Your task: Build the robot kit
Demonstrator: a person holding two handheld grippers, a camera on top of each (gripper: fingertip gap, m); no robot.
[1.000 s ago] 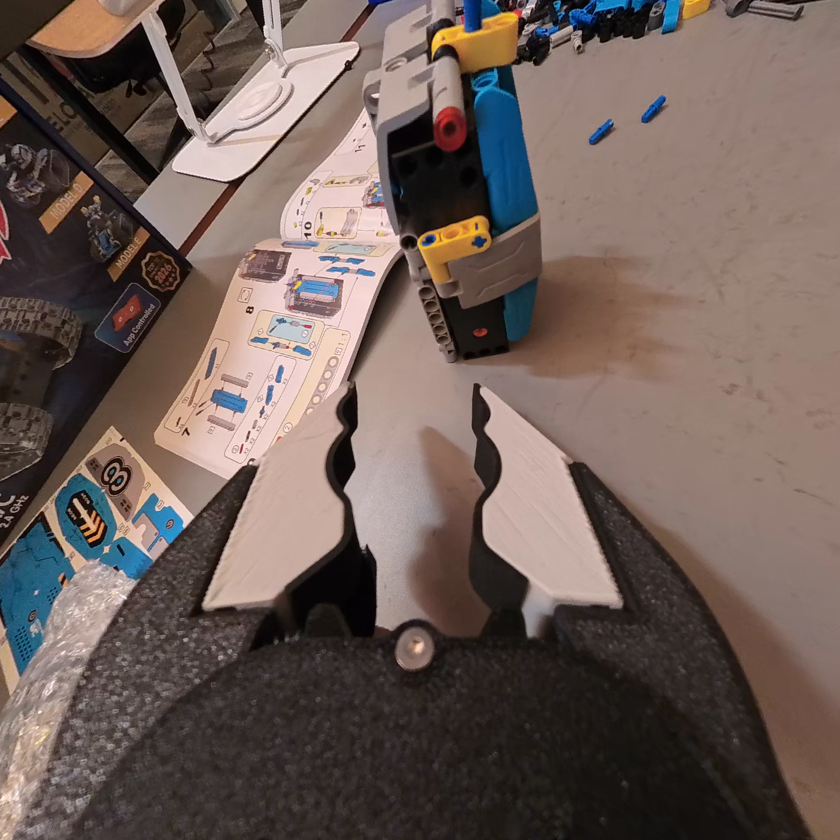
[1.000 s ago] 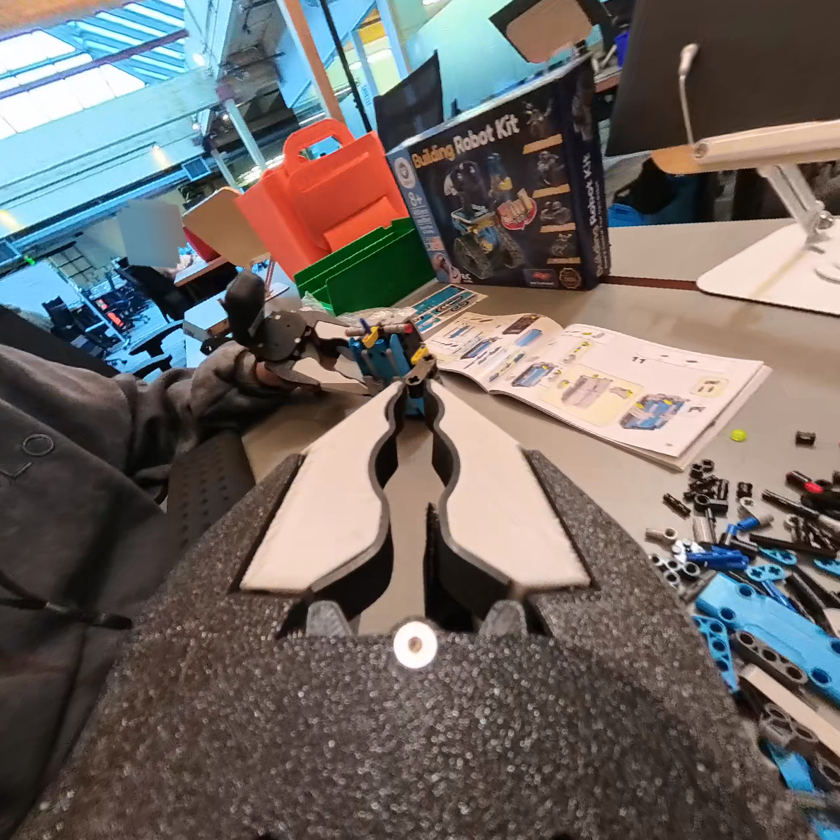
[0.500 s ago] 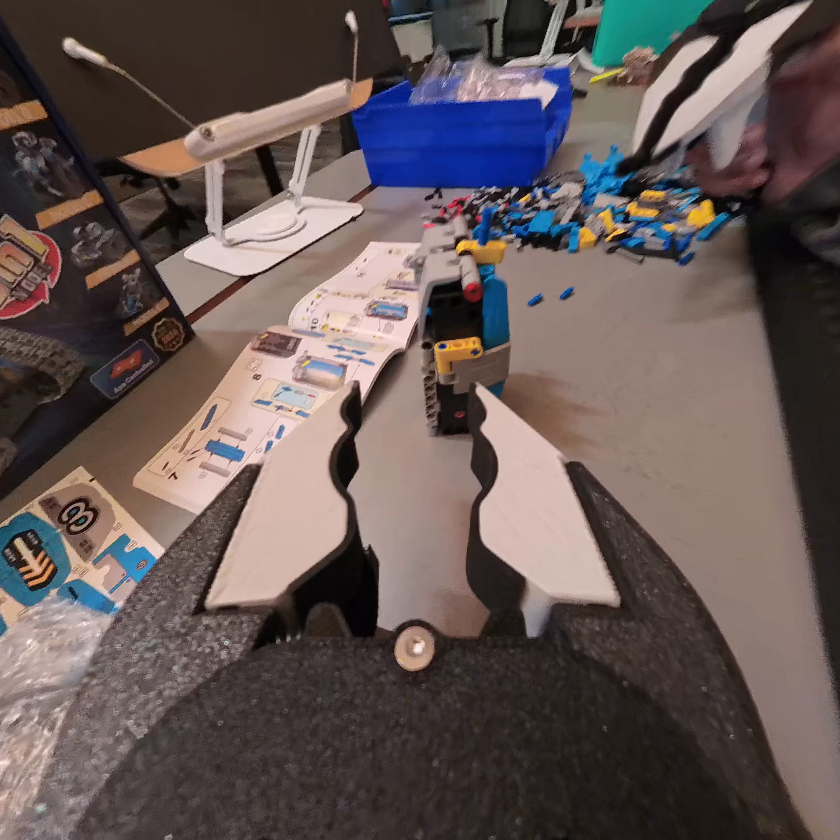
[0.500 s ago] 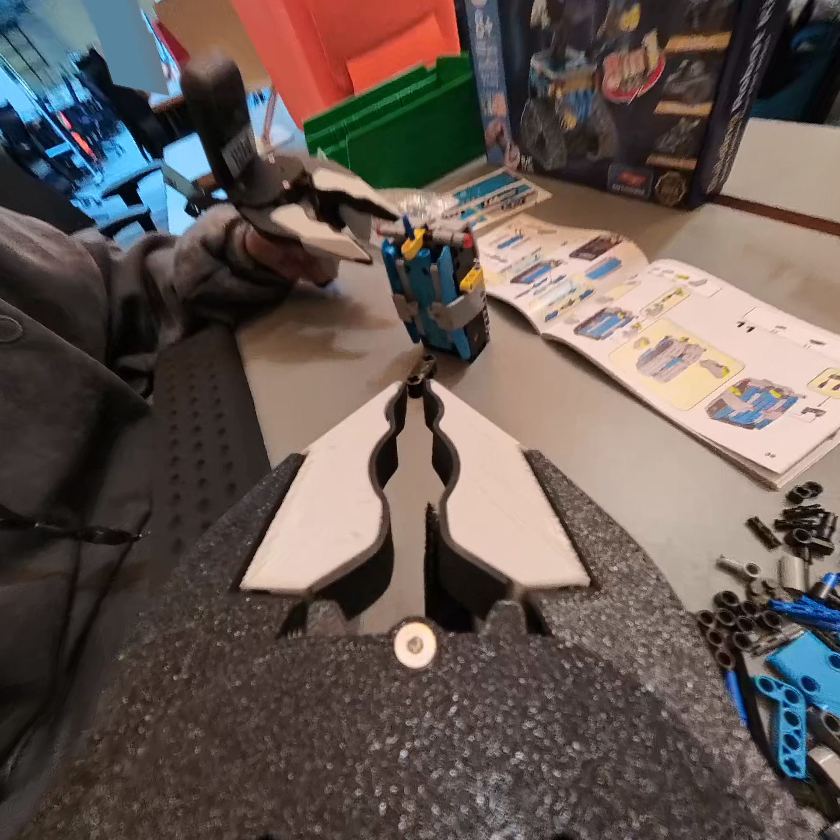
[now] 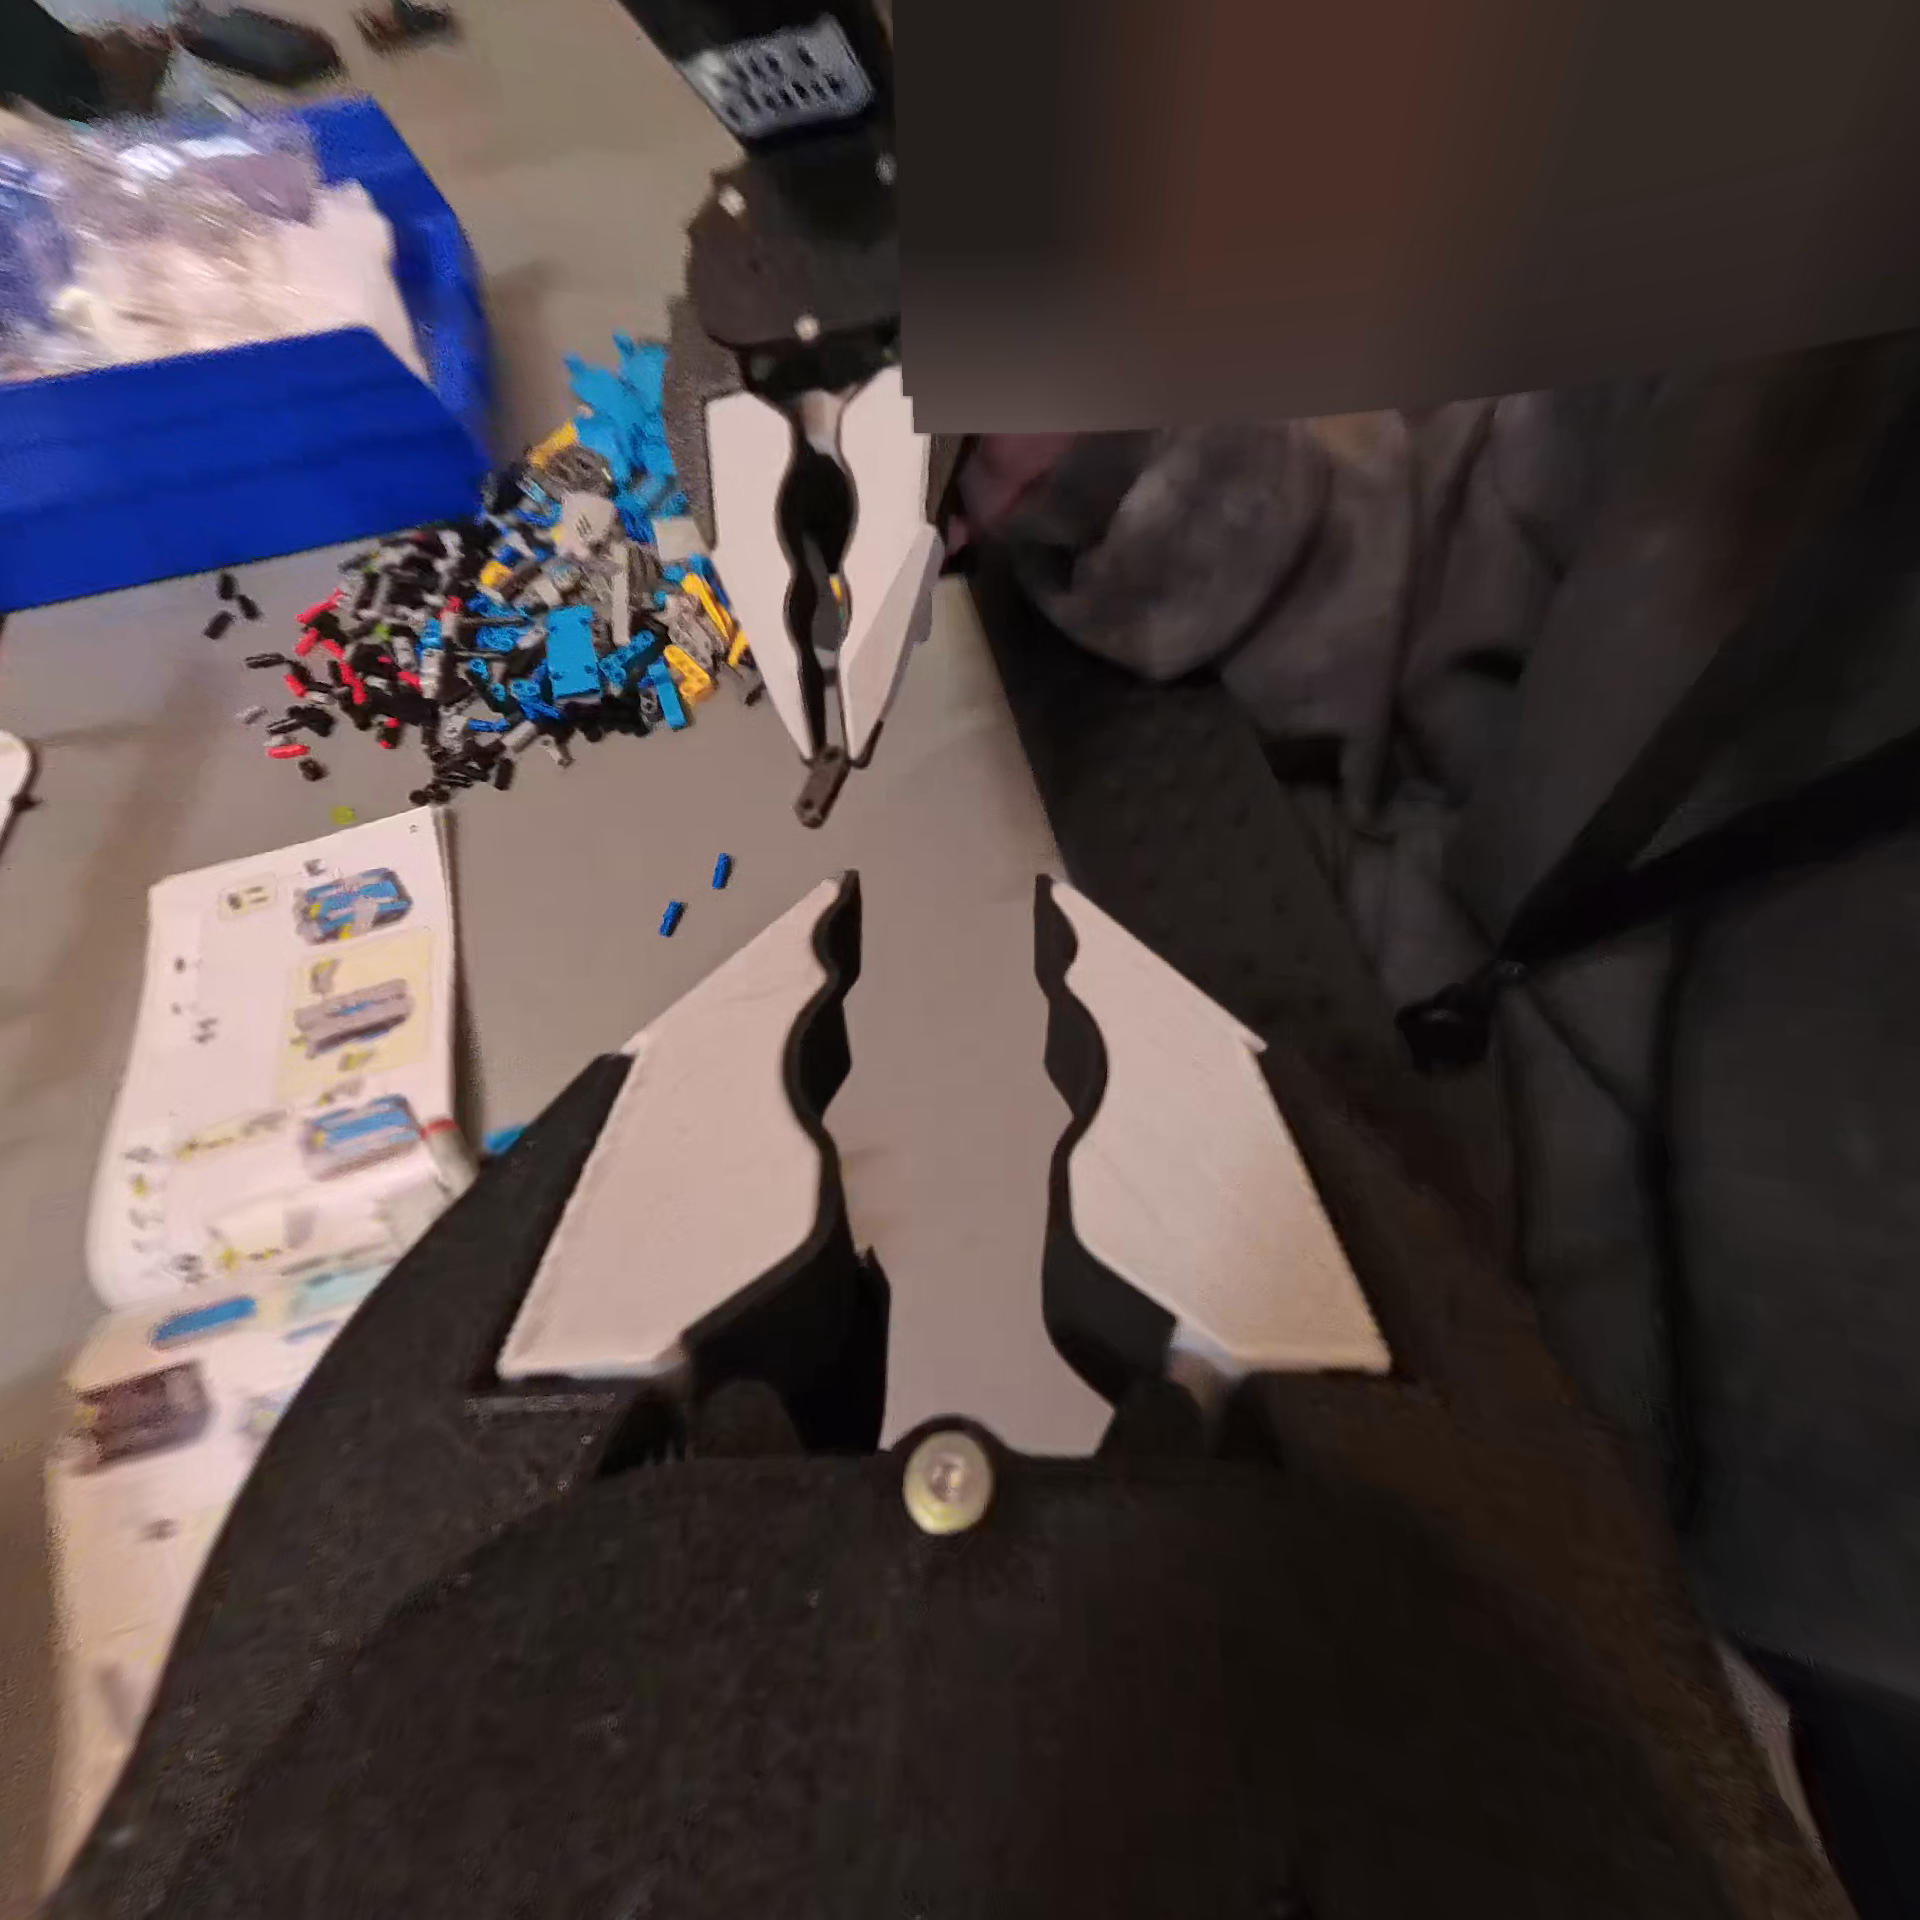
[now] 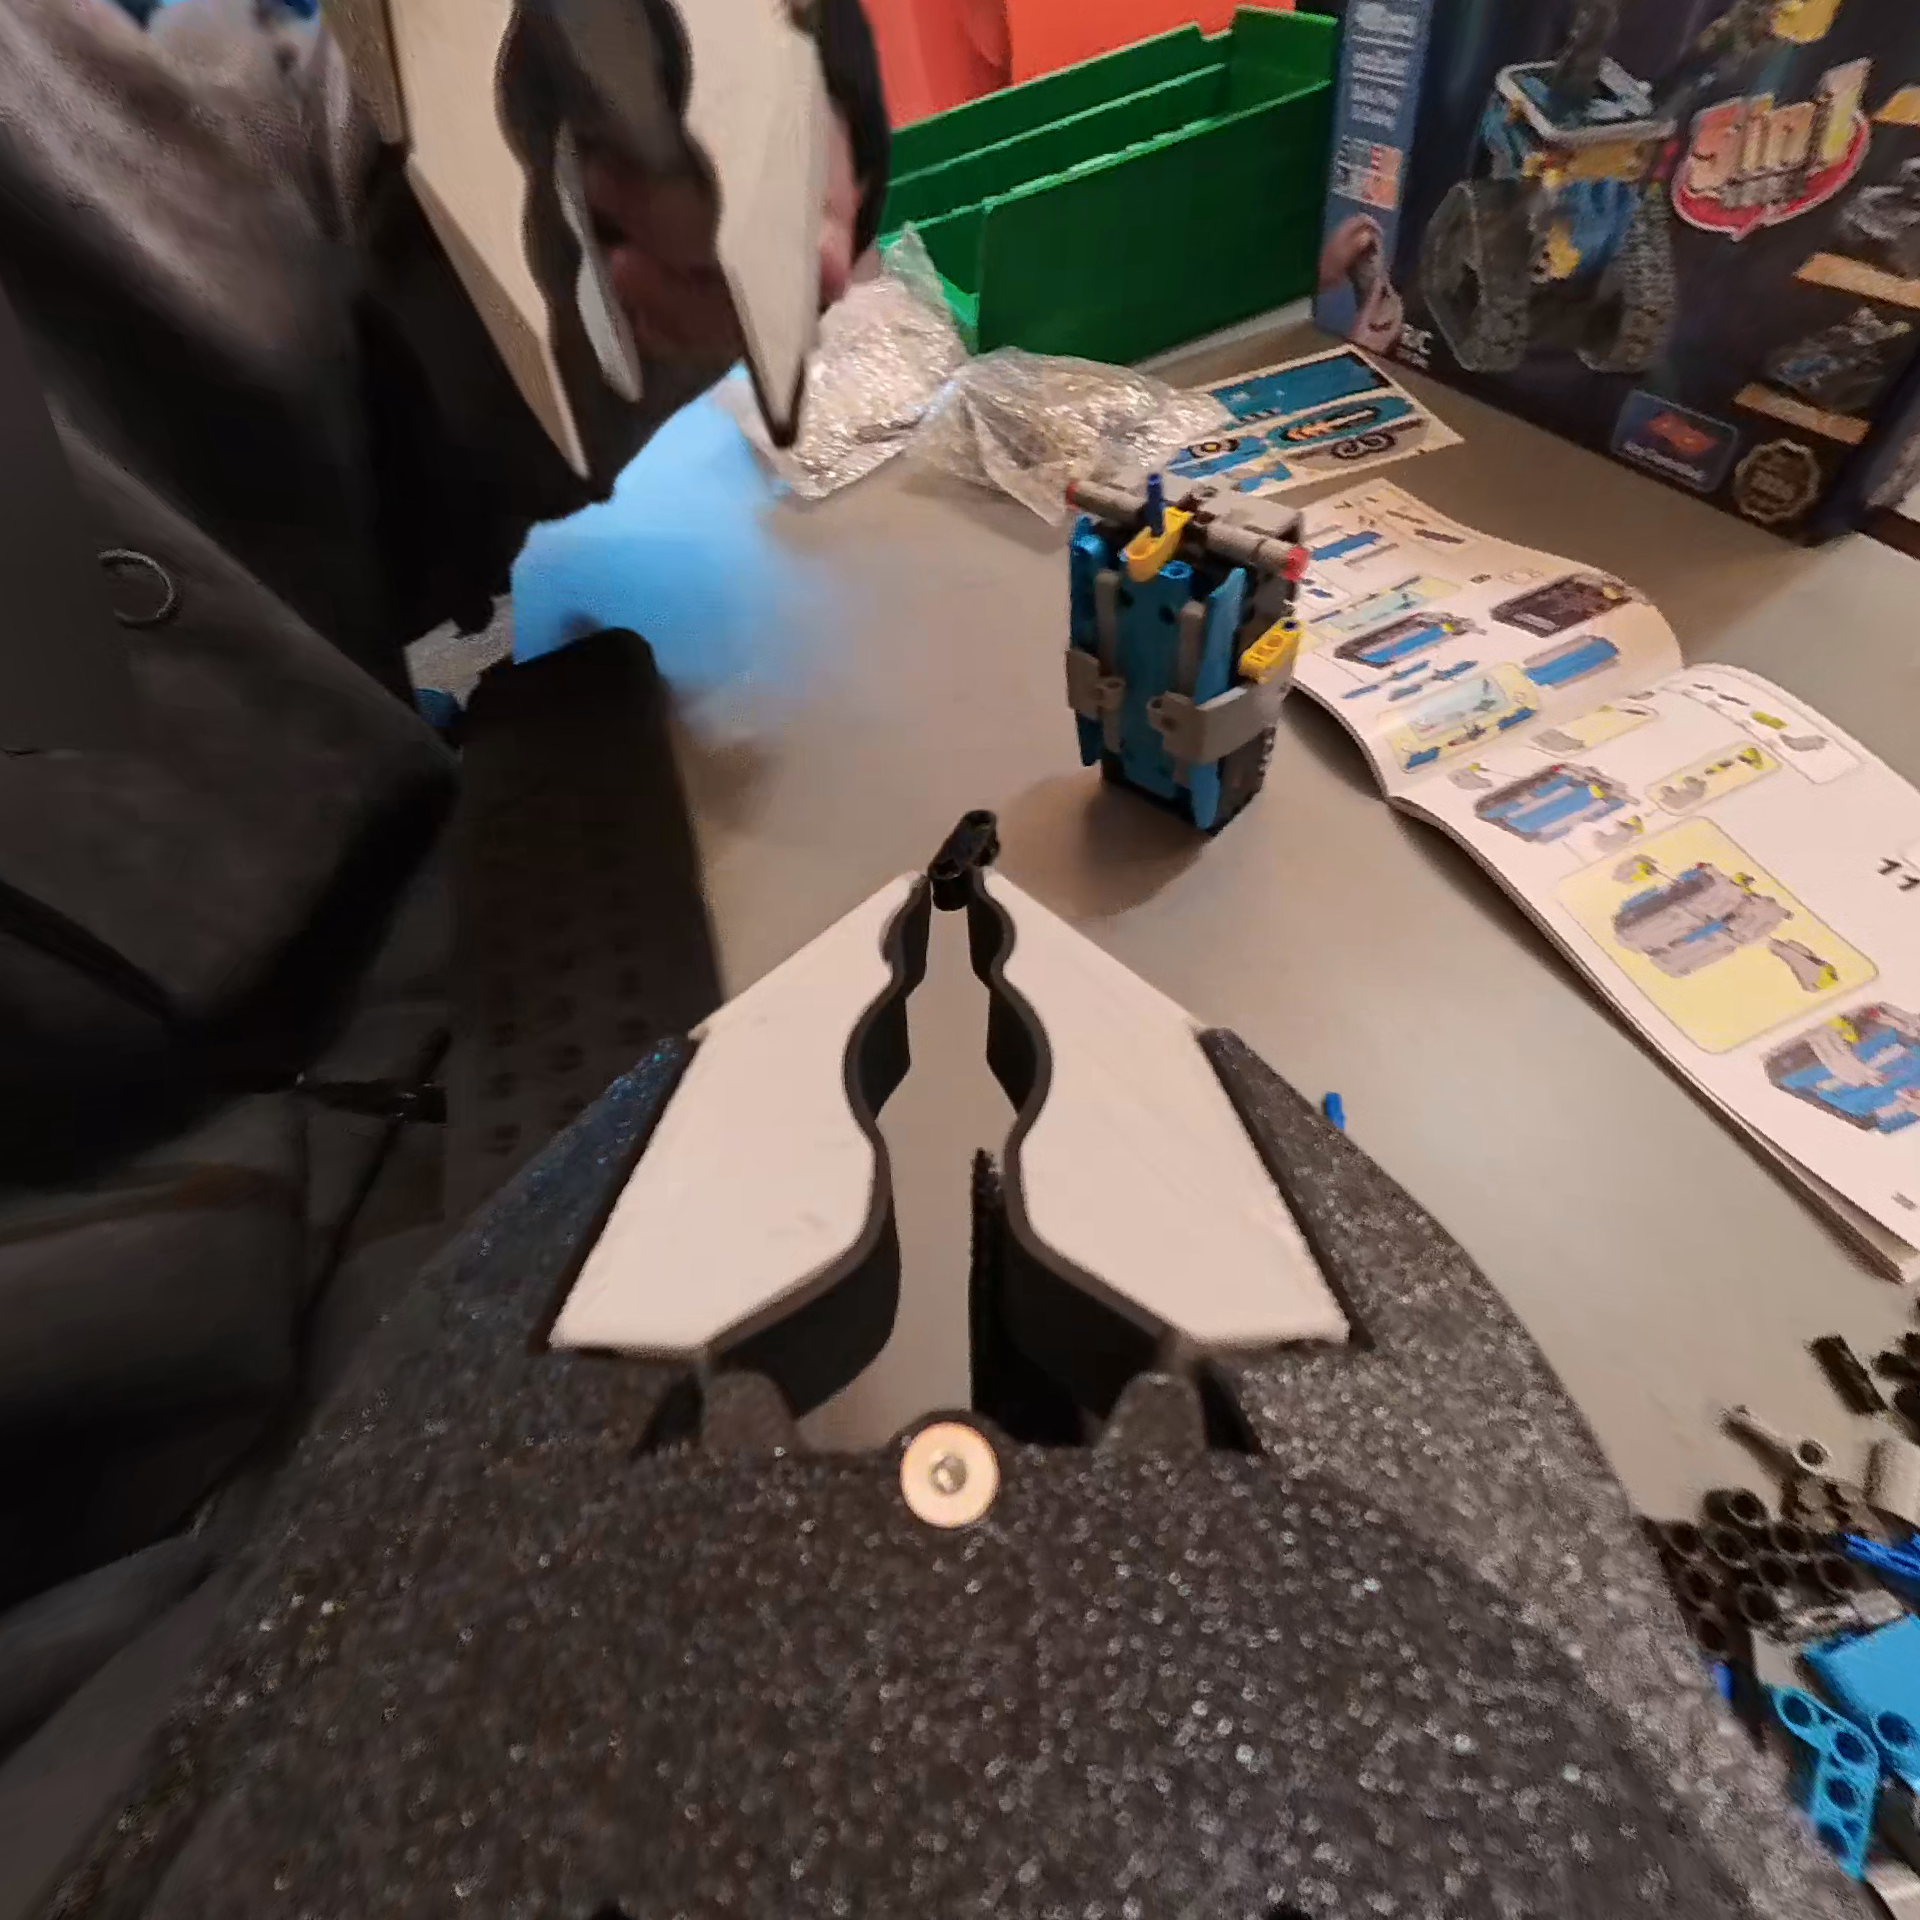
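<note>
My right gripper (image 6: 951, 883) is shut on a small black connector piece (image 6: 961, 844) that sticks out past its tips. It also shows in the left wrist view (image 5: 828, 750), pointing down with the black piece (image 5: 821, 792) at its tips. My left gripper (image 5: 945, 894) is open and empty, held above the grey table and facing the right gripper. It shows at the top left of the right wrist view (image 6: 681, 416). A blue, grey and black brick assembly (image 6: 1179, 665) stands upright on the table beyond the right gripper's tips.
An open instruction booklet (image 6: 1621, 831) lies right of the assembly. A pile of loose bricks (image 5: 520, 644) lies by a blue bin (image 5: 208, 447). Two blue pins (image 5: 694, 896) lie on the table. A kit box (image 6: 1662, 229), a green tray (image 6: 1091, 208) and crumpled plastic wrap (image 6: 987, 416) stand behind. A person's dark sleeve (image 6: 208, 727) fills the left. The tips of one gripper are about 9 cm away from the tips of the other.
My left gripper has lifted and swung right, away from the assembly, and now faces the right gripper. My right gripper moved closer to the assembly, still holding the black piece.
</note>
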